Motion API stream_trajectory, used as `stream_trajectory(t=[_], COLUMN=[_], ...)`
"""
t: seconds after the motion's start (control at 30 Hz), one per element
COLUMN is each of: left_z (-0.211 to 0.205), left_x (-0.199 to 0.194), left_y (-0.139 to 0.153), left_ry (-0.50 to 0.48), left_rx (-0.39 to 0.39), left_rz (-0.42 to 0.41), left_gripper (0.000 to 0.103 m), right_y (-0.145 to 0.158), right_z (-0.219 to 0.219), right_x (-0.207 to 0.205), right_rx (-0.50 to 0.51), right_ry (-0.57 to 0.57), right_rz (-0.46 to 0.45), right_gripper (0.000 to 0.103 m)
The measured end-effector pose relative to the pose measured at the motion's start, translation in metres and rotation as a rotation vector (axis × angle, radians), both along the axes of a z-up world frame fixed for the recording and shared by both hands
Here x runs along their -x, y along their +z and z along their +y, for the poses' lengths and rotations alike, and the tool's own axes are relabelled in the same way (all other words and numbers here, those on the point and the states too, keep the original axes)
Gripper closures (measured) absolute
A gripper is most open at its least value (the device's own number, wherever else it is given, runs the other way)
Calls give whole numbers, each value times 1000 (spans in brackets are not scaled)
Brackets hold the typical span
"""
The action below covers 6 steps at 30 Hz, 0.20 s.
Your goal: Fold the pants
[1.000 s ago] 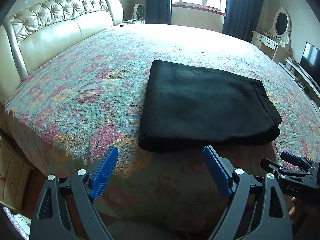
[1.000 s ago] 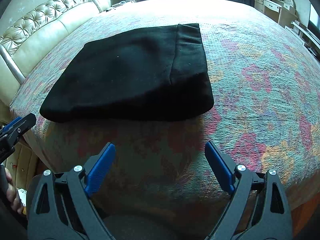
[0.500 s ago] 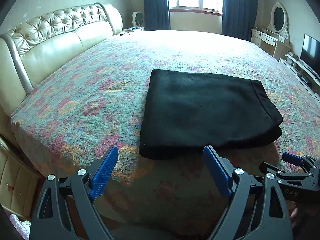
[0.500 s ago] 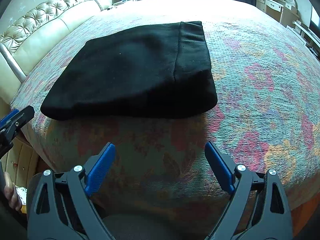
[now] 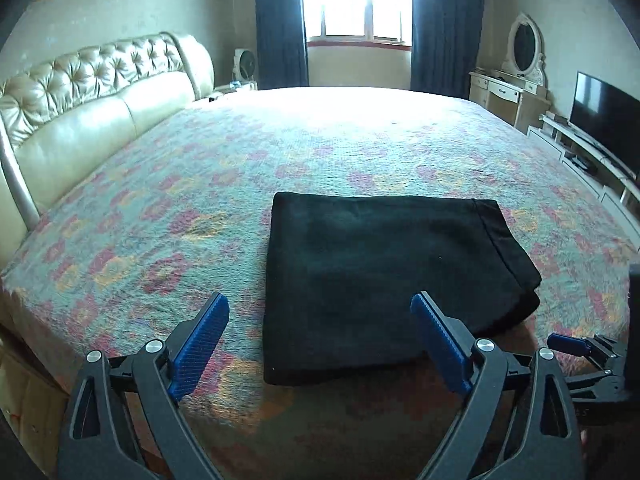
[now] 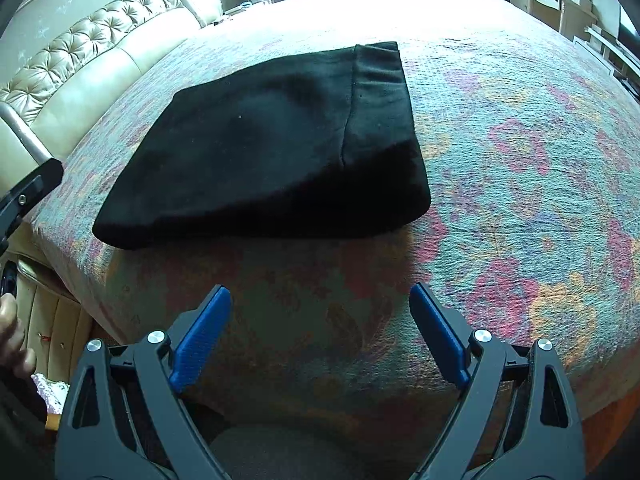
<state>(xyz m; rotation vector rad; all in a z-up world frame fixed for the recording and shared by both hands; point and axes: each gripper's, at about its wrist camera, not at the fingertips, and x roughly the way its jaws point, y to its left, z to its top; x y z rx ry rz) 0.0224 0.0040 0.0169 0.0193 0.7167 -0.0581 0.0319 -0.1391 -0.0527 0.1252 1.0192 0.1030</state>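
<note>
- The black pants (image 5: 384,280) lie folded into a compact rectangle on the bed (image 5: 160,208), near its front edge, waistband end toward the television side.
- The left tongs (image 5: 320,340) hang just in front of the pants' near edge, jaws spread; they have just been widening, and nothing is between the blue pads (image 5: 200,344).
- The right tongs (image 6: 320,332) hover in front of the pants, over the bed's shadowed front edge, released, with only bedspread showing between the pads (image 6: 438,332).
- The cream tufted headboard (image 5: 100,96) stands well to the left of the pants.
- A window (image 5: 356,0) with dark curtains lies far beyond the pants.
</note>
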Motion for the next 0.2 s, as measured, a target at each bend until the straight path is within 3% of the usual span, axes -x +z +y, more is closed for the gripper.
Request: stream_trajectory(t=[0.13,0.2], left_z=[59,89], left_x=[-58,-88], left_y=[-13,-22], left_ry=[77,153], left_rx=[77,68], left_rz=[58,64], left_gripper=[12,12], right_y=[33,47], right_z=[-25,-45], right_x=[-21,-42], right_rx=[-50,-45], right_ry=[-39,-73], right_rz=[-68,-121], right_gripper=[12,11])
